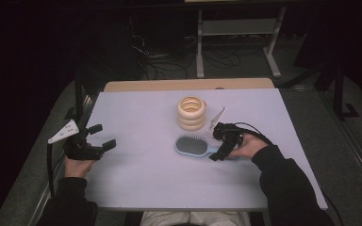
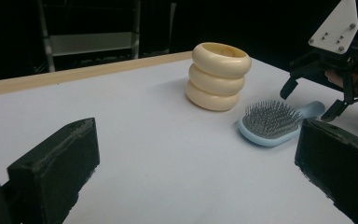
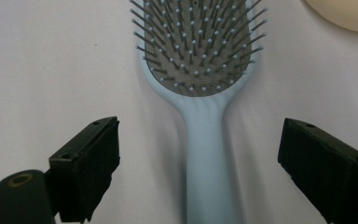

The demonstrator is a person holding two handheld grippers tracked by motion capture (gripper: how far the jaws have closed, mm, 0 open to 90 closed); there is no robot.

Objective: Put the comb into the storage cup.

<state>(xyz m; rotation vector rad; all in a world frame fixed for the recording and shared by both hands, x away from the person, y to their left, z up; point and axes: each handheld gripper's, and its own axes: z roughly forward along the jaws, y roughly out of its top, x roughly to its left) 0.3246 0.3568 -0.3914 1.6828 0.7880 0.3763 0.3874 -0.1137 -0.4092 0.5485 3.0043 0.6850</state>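
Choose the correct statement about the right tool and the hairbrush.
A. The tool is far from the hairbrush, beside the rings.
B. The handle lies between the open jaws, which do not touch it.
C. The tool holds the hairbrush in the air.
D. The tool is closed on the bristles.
B: in the right gripper view the light blue hairbrush lies on the table with its handle between the jaws of the right tool, and a gap shows on each side.
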